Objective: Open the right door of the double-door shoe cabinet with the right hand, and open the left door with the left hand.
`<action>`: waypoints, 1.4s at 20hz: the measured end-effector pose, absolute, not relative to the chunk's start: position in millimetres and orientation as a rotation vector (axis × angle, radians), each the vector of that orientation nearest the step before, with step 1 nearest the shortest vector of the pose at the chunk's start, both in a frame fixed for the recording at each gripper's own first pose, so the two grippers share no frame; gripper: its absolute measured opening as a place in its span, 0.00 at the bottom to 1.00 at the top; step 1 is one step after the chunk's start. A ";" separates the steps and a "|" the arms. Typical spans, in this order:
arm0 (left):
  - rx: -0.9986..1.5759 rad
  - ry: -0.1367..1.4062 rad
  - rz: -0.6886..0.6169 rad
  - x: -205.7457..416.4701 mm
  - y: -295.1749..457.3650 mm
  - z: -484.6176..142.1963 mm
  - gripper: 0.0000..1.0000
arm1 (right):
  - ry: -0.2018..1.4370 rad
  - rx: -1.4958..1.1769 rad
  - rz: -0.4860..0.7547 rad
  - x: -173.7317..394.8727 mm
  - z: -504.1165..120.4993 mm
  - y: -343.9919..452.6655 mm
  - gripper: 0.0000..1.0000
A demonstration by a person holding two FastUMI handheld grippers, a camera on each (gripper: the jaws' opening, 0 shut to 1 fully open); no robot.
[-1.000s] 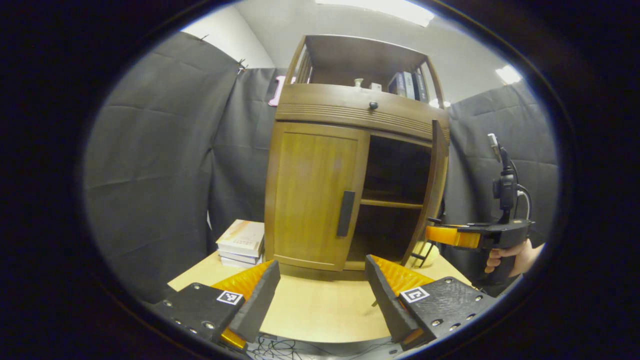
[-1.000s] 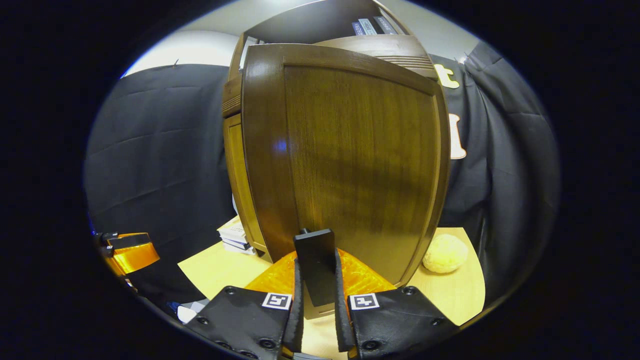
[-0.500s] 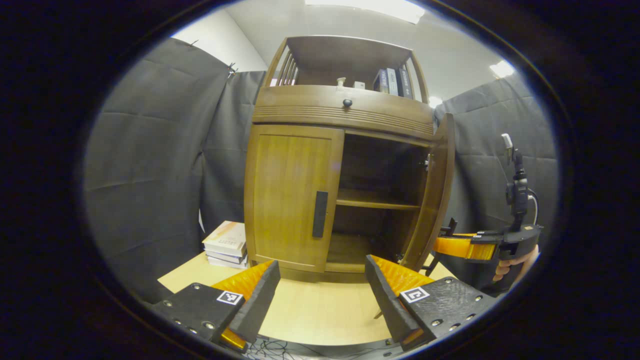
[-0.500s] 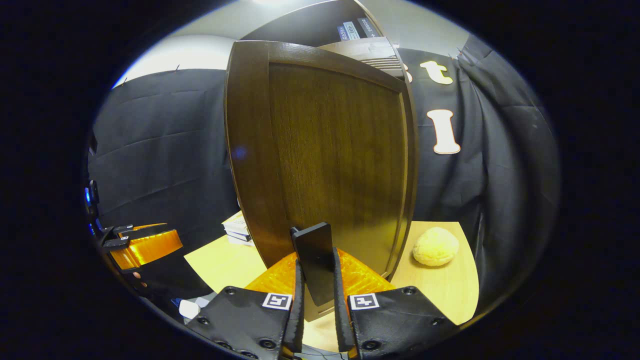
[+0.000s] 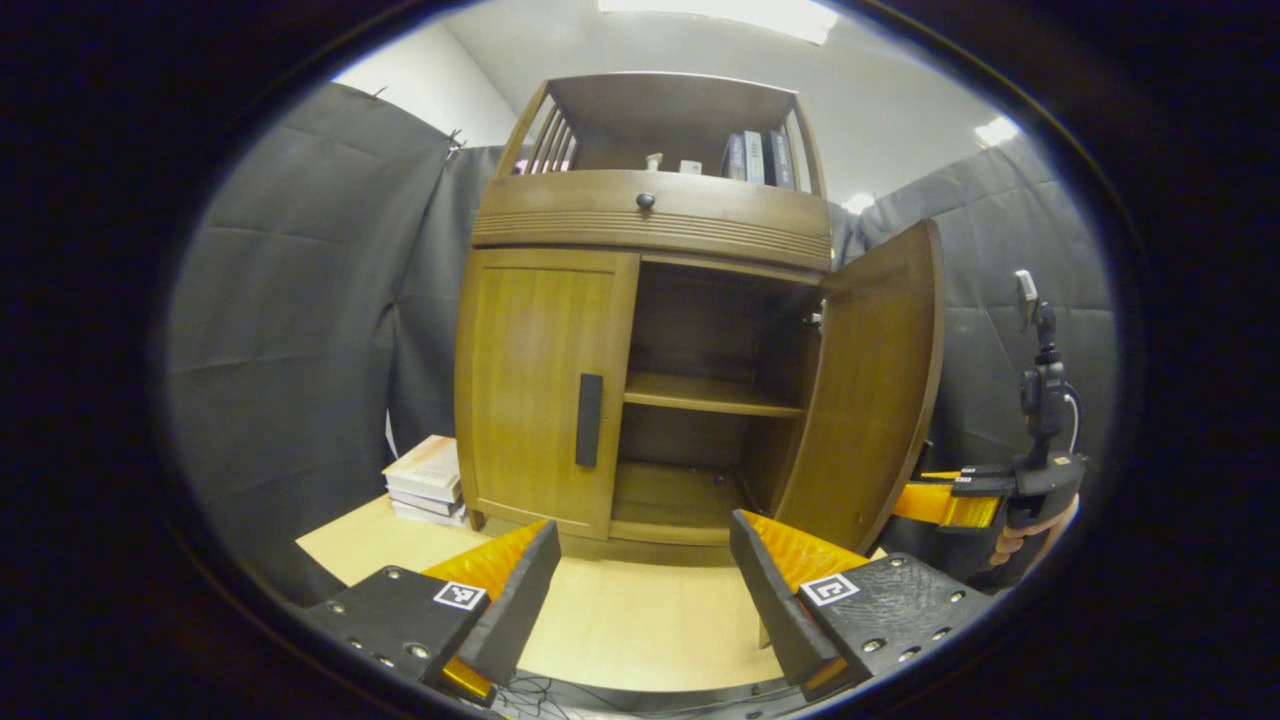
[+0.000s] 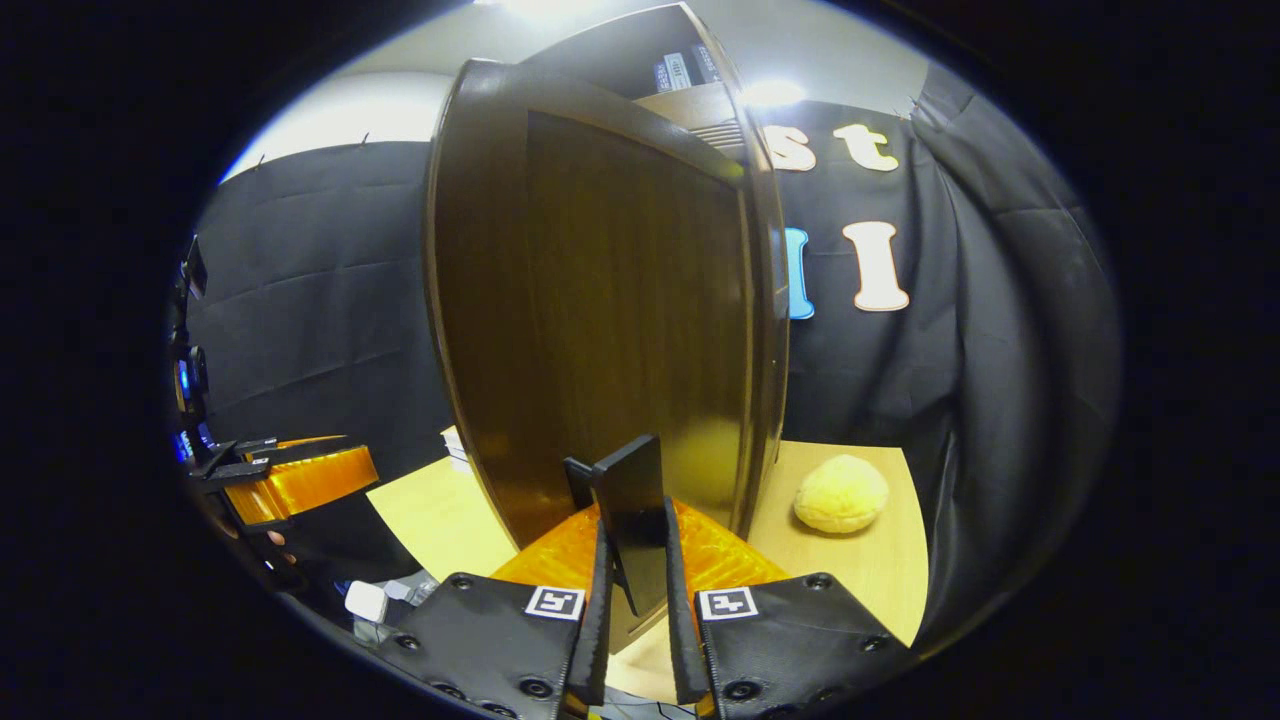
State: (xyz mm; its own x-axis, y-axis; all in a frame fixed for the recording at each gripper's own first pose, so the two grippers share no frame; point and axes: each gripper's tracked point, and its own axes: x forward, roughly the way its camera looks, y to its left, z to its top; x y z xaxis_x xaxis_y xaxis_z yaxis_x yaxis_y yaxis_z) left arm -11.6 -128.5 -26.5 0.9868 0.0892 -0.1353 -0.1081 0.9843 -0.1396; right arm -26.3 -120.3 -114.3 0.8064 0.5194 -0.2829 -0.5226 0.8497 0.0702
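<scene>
The cabinet stood on the worktop. Its right door hung swung wide open, its left door lay closed. The right claw pinched the right door's handle between both fingers. The left claw hung spread before the cabinet, touching nothing. A yellow bun sat on the worktop.

Glossy varnished wood cabinet, matt pale wood table, cloth wall
</scene>
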 end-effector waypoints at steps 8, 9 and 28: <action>-0.129 0.143 0.089 -11.8 -134.6 -29.6 1.00 | 0.299 0.044 0.513 -12.8 -114.7 -162.4 0.14; -0.124 0.144 0.085 -11.5 -134.7 -29.0 1.00 | 0.295 0.046 0.501 -13.3 -114.1 -165.0 0.22; -0.108 0.132 -0.138 9.1 -114.9 -14.8 0.98 | 0.326 0.014 0.134 -96.5 -106.2 -180.3 0.21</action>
